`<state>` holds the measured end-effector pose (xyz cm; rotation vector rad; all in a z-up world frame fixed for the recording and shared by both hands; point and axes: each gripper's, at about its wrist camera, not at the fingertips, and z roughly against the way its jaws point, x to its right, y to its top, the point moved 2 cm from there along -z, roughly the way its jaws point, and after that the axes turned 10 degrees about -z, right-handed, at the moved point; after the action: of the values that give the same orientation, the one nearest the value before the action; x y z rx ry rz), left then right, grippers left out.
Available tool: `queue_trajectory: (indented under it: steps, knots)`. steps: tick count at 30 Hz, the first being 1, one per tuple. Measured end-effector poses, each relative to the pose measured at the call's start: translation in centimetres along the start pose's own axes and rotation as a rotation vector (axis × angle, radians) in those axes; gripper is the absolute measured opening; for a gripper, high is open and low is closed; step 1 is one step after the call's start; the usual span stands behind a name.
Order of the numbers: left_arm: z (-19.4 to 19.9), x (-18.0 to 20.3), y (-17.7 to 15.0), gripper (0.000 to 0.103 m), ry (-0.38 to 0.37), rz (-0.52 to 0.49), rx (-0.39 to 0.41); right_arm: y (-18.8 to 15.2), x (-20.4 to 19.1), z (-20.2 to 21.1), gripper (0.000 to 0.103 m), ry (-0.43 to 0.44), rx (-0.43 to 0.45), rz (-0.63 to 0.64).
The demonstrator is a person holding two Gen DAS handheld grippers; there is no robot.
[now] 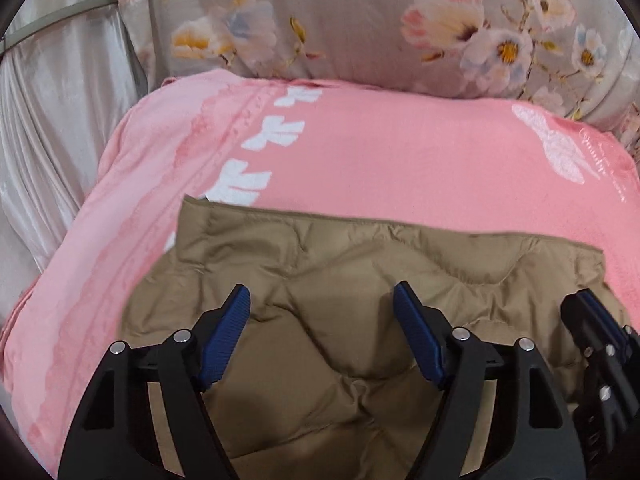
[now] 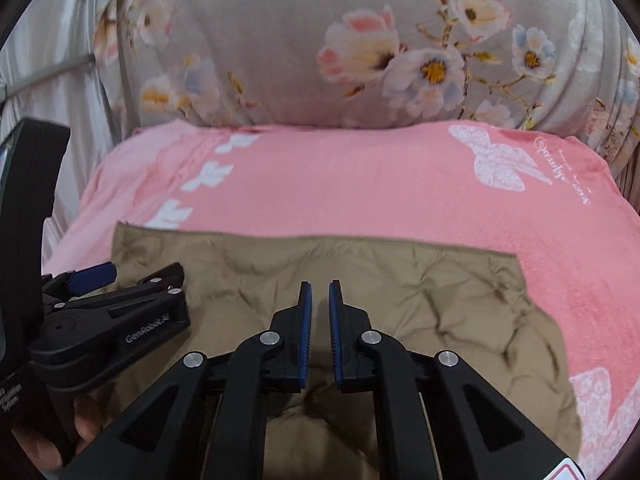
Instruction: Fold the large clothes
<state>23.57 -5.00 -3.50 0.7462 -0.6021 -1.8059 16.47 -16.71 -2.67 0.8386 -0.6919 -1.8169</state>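
A tan quilted padded garment [image 1: 332, 280] lies spread on a pink blanket [image 1: 380, 152], its straight far edge running across the bed. My left gripper [image 1: 322, 304] is open and empty, held just above the garment's middle. The right gripper's black fingers [image 1: 592, 320] show at the right edge of the left wrist view. In the right wrist view the garment [image 2: 420, 280] fills the lower half. My right gripper [image 2: 320, 292] is almost shut, a narrow gap between its blue pads, with nothing seen between them. The left gripper [image 2: 120, 280] shows at the left, over the garment.
A grey floral pillow or duvet [image 2: 340, 40] stands behind the pink blanket [image 2: 360, 184]. A silvery satin curtain [image 1: 52, 100] hangs at the left. The blanket carries white butterfly and leaf prints.
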Motion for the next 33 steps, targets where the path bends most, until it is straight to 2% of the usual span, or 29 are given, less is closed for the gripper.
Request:
queue_trajectory:
  steps: [2,14,33]
  knots:
    - [-1.3,0.2,-0.7,0.073,0.008,0.017,-0.025,-0.8,0.4,-1.1,0.007,-0.003,-0.02,-0.011]
    - [-2.4,1.7,-2.5,0.08,0.096,-0.016,0.013,-3.2,-0.6,-2.8,0.008,-0.091,-0.01,0.063]
    - [-2.8,1.7,-2.7,0.082,0.105,-0.018,0.006,-3.3,-0.5,-3.1,0.008,-0.097,-0.017,0.068]
